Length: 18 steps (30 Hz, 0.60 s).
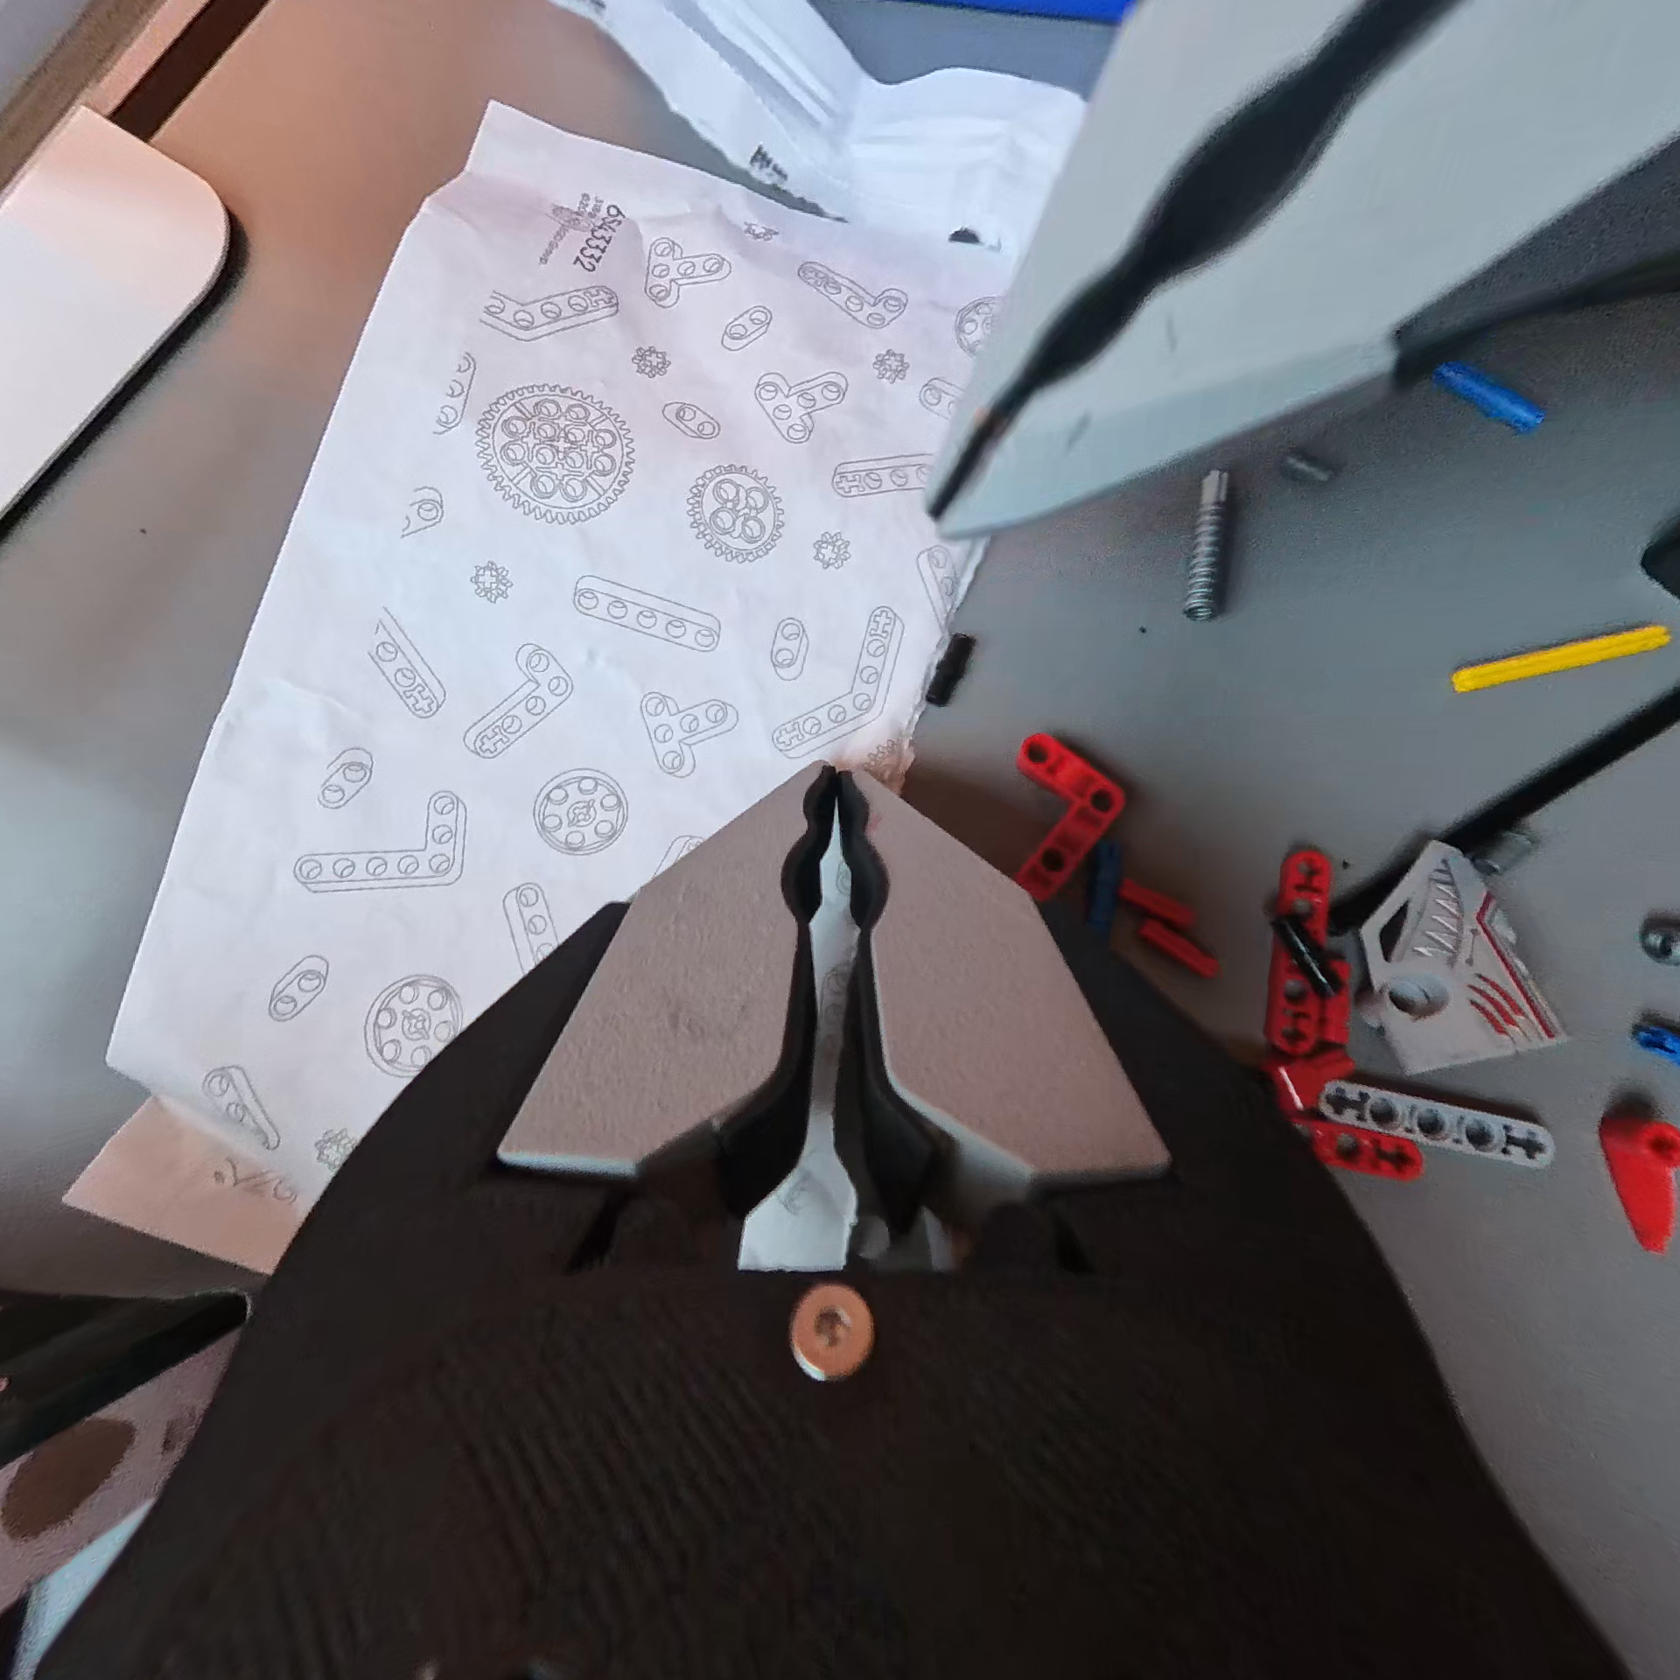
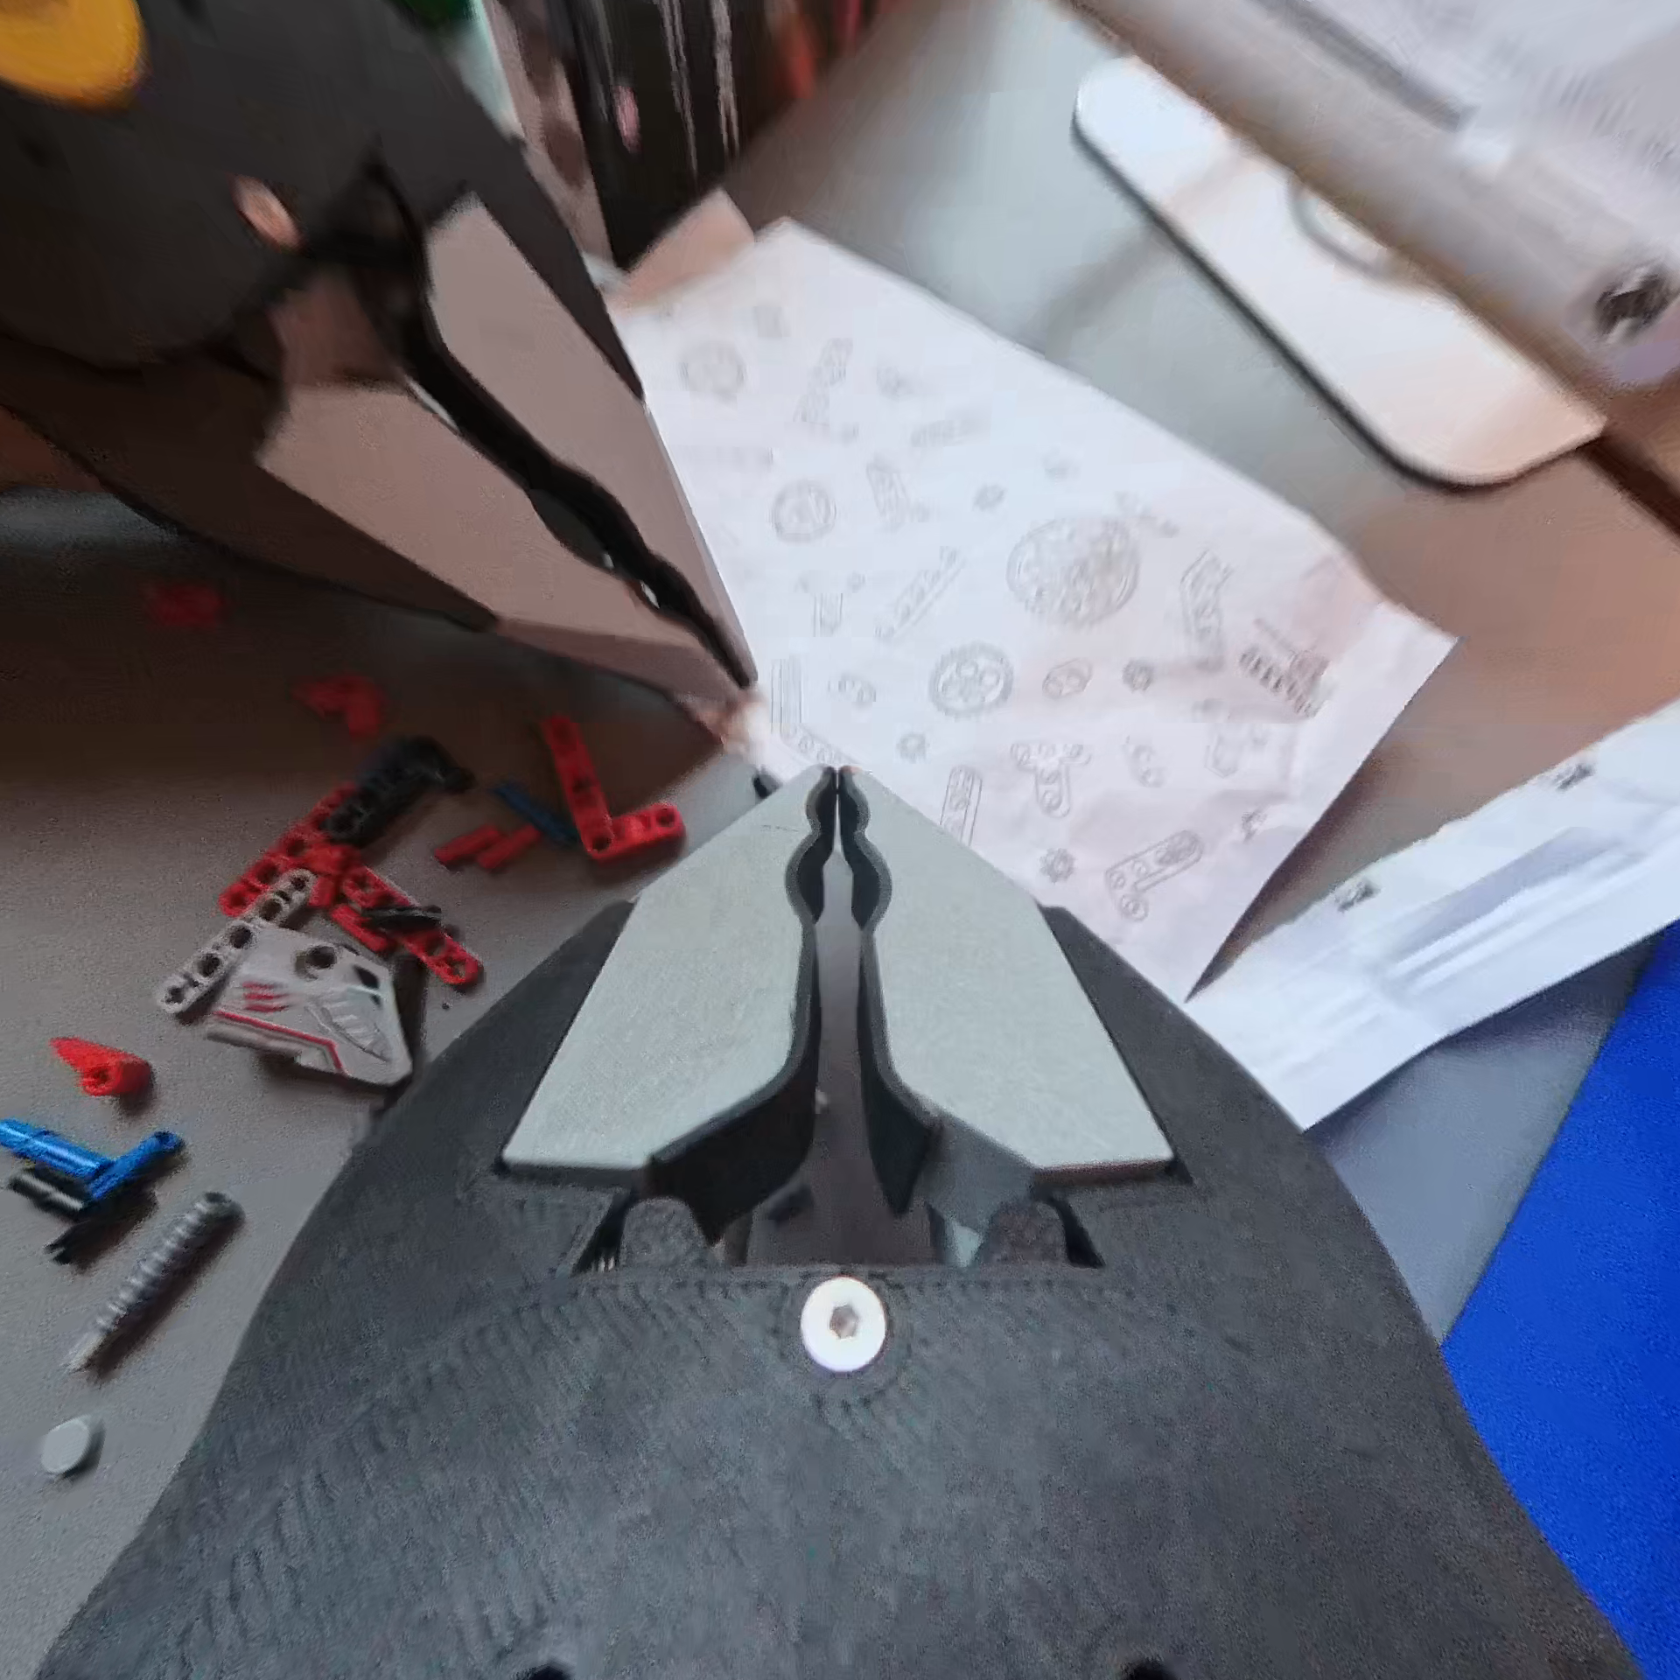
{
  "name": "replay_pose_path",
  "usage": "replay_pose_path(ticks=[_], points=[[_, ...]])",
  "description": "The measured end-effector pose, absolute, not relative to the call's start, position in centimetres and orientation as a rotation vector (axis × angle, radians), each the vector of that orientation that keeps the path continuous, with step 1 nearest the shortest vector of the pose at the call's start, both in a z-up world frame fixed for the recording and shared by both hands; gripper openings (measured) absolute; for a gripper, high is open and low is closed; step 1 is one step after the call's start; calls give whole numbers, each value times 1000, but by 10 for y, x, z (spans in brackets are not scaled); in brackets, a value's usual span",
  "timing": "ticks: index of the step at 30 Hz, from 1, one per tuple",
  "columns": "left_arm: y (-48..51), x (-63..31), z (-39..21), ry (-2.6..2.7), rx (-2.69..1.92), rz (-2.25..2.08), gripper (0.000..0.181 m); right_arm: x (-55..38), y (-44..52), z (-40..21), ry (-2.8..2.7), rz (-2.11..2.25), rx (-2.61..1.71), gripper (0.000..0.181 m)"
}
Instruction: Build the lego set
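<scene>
A white paper bag (image 1: 591, 545) printed with part outlines lies flat on the grey table; it also shows in the right wrist view (image 2: 1045, 636). My left gripper (image 1: 836, 777) is shut on the bag's torn near corner, and the right wrist view (image 2: 741, 677) shows its tips pinching that corner. My right gripper (image 2: 836, 773) is shut, with its tips at the bag's edge. In the left wrist view it (image 1: 941, 518) hangs over that same edge. I cannot tell whether paper is caught in it. Loose pieces lie beside the bag: a red L beam (image 1: 1073, 818), a grey printed panel (image 1: 1445, 973) and a yellow axle (image 1: 1559, 659).
A black pin (image 1: 950, 668) lies right at the bag's edge. A metal spring (image 1: 1207, 545) and a blue pin (image 1: 1486, 395) lie farther off. A white flat stand (image 1: 91, 300) sits beyond the bag. More white paper (image 2: 1455, 927) and a blue surface (image 2: 1591, 1273) lie to the right. The gap from one gripper's tips to the other's is roughly 5 centimetres. About 12 centimetres separates my right fingertips from the yellow axle (image 1: 1559, 659).
</scene>
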<state>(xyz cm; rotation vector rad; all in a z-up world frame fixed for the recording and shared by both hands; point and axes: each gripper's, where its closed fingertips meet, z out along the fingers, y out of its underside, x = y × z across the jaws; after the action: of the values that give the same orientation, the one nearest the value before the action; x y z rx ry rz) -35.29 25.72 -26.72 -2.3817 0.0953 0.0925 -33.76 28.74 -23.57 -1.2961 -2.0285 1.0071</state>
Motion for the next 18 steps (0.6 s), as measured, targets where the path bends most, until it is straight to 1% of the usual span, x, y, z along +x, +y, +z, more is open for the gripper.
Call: replay_pose_path(ticks=[2,4,7,9,12,16,18], points=[[254,-352,-267,95,-2397,106,0,-342,288,-228,-2013,1033,-1286,1],[253,-352,-267,117,-2397,136,0,-343,291,-234,-2043,988,-1302,7],[253,-351,-267,129,-2395,118,0,-347,290,-241,-2057,972,-1311,0],[254,-346,-267,103,-2376,34,0,-353,290,-249,-2069,959,-1355,0],[254,-345,-267,63,-2356,-39,0,-357,290,-259,-2101,934,-1393,10],[252,-346,-267,65,-2348,-37,0,-356,294,-243,-2004,988,-1397,10],[252,-346,-267,72,-2349,-19,0,-352,294,-235,-1975,1064,-1405,13]])
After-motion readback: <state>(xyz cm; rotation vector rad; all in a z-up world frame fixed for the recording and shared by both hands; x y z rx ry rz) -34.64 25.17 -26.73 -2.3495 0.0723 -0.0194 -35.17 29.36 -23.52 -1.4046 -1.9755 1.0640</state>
